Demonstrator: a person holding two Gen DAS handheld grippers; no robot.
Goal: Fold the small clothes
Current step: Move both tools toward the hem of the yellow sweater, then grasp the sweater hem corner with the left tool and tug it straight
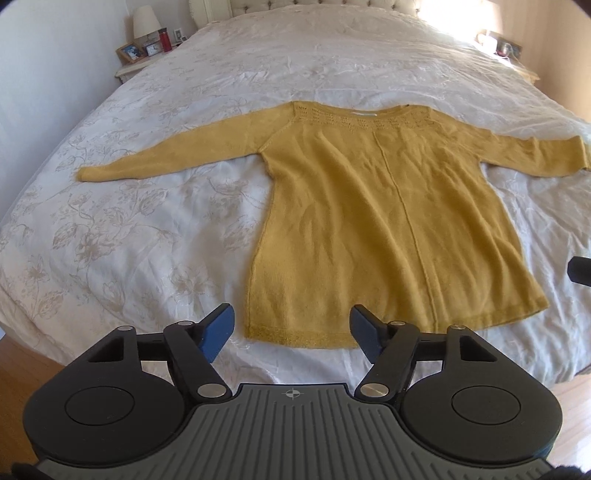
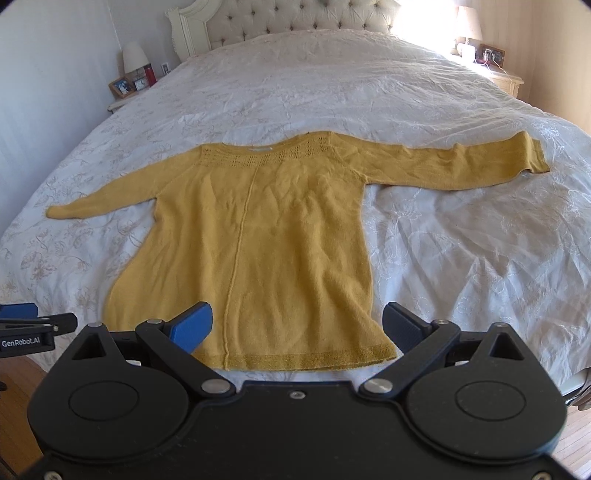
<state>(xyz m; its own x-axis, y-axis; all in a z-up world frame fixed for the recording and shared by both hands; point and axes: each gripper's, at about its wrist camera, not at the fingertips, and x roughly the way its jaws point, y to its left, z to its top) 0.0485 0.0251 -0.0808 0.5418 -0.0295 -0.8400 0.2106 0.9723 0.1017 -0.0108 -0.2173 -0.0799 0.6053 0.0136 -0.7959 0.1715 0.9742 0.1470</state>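
Note:
A mustard-yellow knitted sweater (image 1: 369, 206) (image 2: 266, 240) lies flat on the bed, neckline towards the headboard and both sleeves spread sideways. My left gripper (image 1: 291, 321) hovers open over the left end of the hem, its blue pads apart from the fabric. My right gripper (image 2: 297, 317) hangs open over the right half of the hem (image 2: 314, 360), holding nothing. In the right wrist view the left gripper (image 2: 22, 325) also shows at the left edge. A dark part of the right gripper (image 1: 580, 271) peeks in at the right edge of the left wrist view.
The white bedspread (image 1: 147, 229) (image 2: 461, 258) has a pale floral pattern and many creases. A nightstand (image 1: 138, 55) with a lamp, photo frame and red bottle stands at the far left. Another nightstand (image 2: 506, 77) is far right, beside a tufted headboard (image 2: 295, 18). Wooden floor (image 1: 22, 365) runs along the near edge.

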